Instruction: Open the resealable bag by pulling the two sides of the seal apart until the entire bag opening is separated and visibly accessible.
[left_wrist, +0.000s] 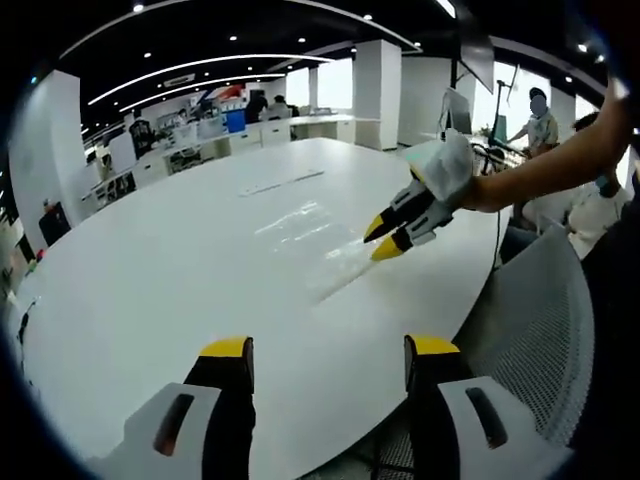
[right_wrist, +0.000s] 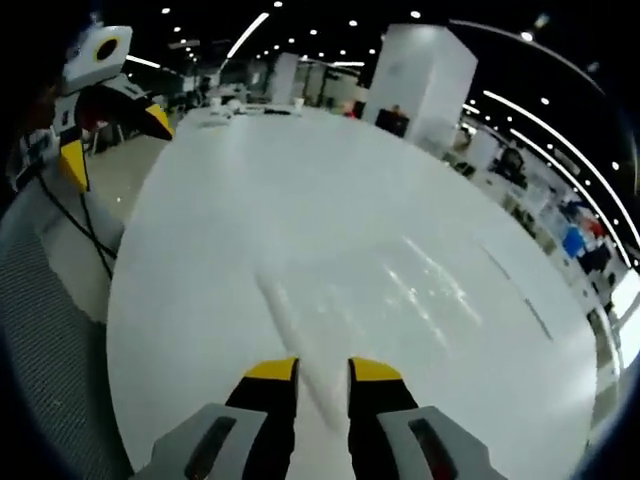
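Materials and surface finish
Desk (right_wrist: 330, 230): smooth, glossy white. Resealable bag (right_wrist: 360, 300): clear, shiny plastic film. Chair (left_wrist: 540, 340): matt grey mesh.

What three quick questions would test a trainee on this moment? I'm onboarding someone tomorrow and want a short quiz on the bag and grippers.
1. True or false: the left gripper grips the resealable bag.
2. Which gripper has its jaws at the bag's edge? A) left B) right
3. Fill in: the clear bag lies flat on the white ____.

Key: 1. False, its jaws stand open over bare tabletop. 2. B, though whether they pinch the edge is unclear. 3. Table.
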